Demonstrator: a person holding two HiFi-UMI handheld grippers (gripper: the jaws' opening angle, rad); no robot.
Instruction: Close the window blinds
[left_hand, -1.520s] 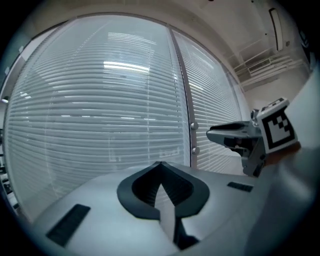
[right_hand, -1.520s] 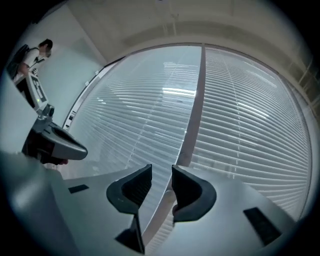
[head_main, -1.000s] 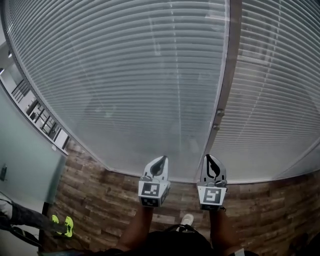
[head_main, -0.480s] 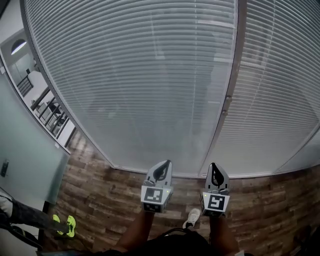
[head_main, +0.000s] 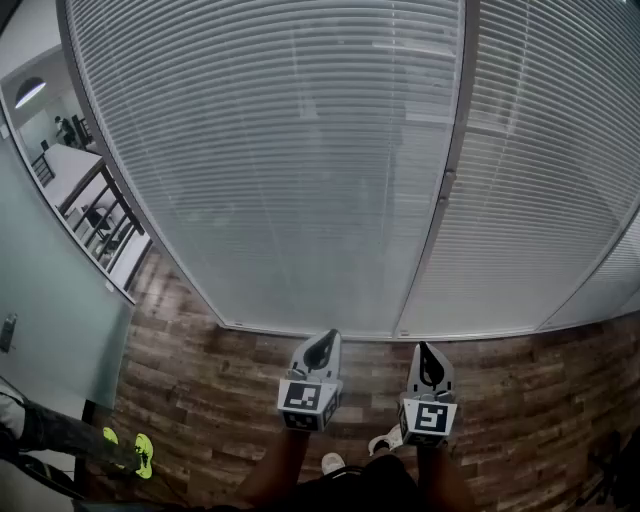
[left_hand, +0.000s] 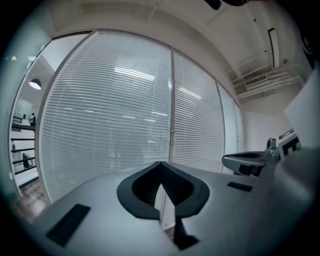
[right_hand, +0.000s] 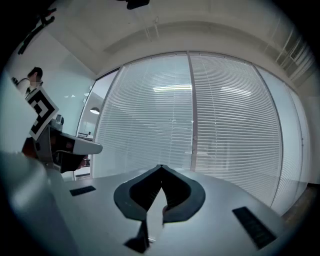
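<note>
The left gripper (left_hand: 160, 164) has its two dark jaws brought together at the tips, with nothing between them. The right gripper (right_hand: 161, 167) stands the same way, its jaws closed tip to tip and empty. Both point level at the window and touch nothing. In the head view they sit side by side near 6 o'clock, the left one toward 7 and the right one toward 5. Each has its marker cube (head_main: 303, 398) facing the camera and a forearm (head_main: 275, 470) behind it. In the left gripper view the right gripper shows at 3 o'clock, and in the right gripper view the left one shows at 9 o'clock.

Under the grippers lies a wooden floor (head_main: 200, 370) of brown planks, and two white shoes (head_main: 333, 464) show between the forearms at 6 o'clock. The window blinds (head_main: 300, 150) fill the head view from 10 to 2 o'clock, well apart from both grippers. They hang down the whole window to the floor line, their pale slats in level rows. A grey post (head_main: 445, 185) at 1 o'clock splits them into a wide panel and a narrower one to its right. At 9 o'clock a glass wall (head_main: 50, 330) meets the blinds, and at 8 o'clock another person's yellow-green shoes (head_main: 130, 450) stand on the floor
</note>
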